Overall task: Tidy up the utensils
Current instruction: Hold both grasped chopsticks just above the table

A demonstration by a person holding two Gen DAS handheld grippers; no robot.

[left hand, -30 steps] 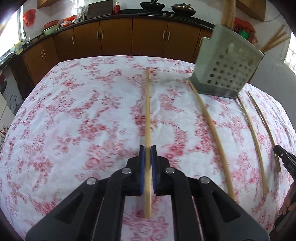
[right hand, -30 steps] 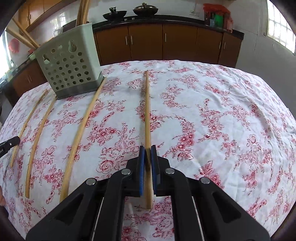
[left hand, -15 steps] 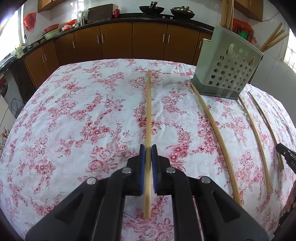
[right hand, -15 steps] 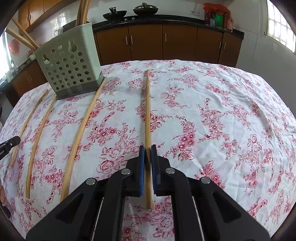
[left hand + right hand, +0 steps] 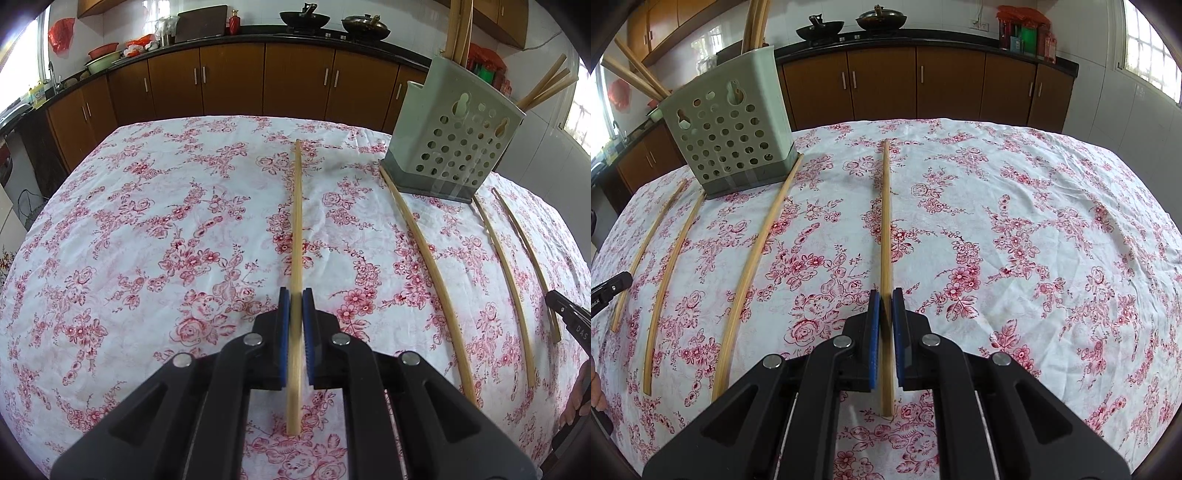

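Note:
My left gripper [image 5: 296, 295] is shut on a long bamboo chopstick [image 5: 296, 221] that points away over the floral tablecloth. My right gripper [image 5: 885, 295] is shut on another bamboo chopstick [image 5: 885, 214] the same way. A grey-green perforated utensil holder [image 5: 454, 147] stands at the far side with several chopsticks upright in it; it also shows in the right wrist view [image 5: 727, 136]. Three loose chopsticks lie on the cloth beside it [image 5: 428, 266], [image 5: 506, 273], [image 5: 528, 254], between the two grippers.
The floral tablecloth [image 5: 147, 240] covers the whole table; its edges drop off all round. Brown kitchen cabinets [image 5: 236, 81] and a counter with woks stand behind. The other gripper's tip shows at the right edge [image 5: 570, 325] and the left edge [image 5: 609, 291].
The left gripper has pulled back and levelled, so the holder looks farther off and more of the kitchen shows. The right gripper has hardly moved. Both stay shut on their chopsticks.

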